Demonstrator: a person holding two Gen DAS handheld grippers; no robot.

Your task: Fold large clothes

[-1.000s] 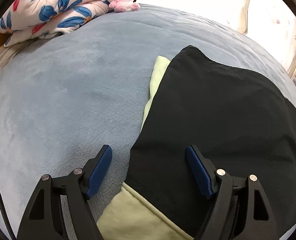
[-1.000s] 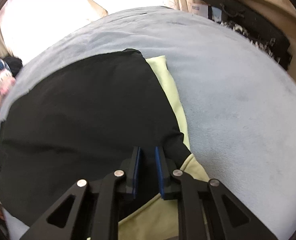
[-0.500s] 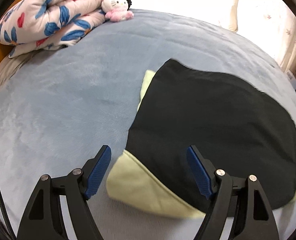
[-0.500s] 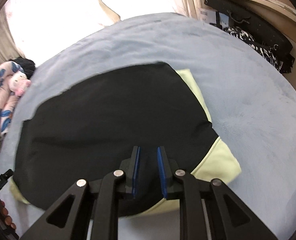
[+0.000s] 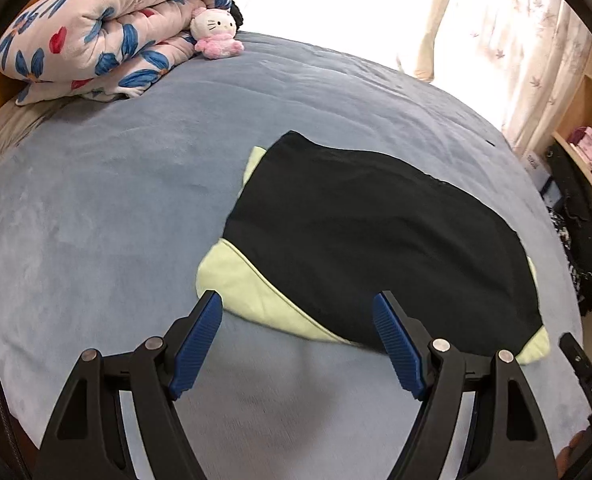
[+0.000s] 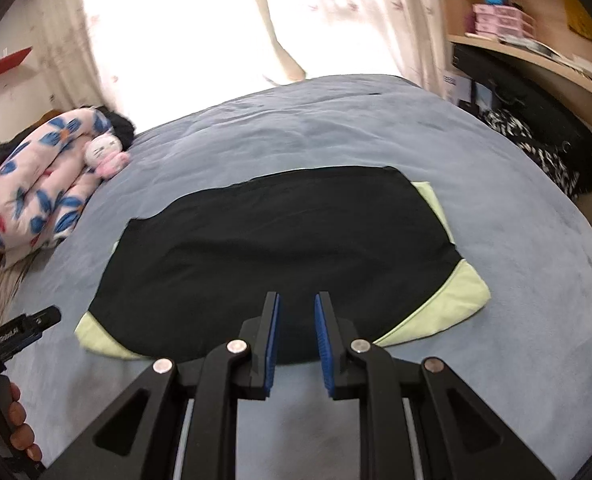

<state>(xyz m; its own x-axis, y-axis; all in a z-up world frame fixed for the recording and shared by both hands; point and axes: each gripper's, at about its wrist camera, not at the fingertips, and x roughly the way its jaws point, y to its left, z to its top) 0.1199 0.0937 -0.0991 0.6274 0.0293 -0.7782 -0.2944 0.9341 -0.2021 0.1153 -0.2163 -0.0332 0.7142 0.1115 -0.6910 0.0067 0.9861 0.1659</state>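
The folded garment [image 5: 376,240] lies mid-bed [image 5: 96,200]. The left gripper [image 5: 298,350] hangs spread and empty. The right gripper [image 6: 296,344], nearly pressed together, pinches nothing.

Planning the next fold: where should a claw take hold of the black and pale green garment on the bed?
Probably at a near pale green corner of the folded garment, for instance the right one, approached from the near edge. Those corners stick out flat past the black layer onto the blue bedcover, so a claw can slide under there.
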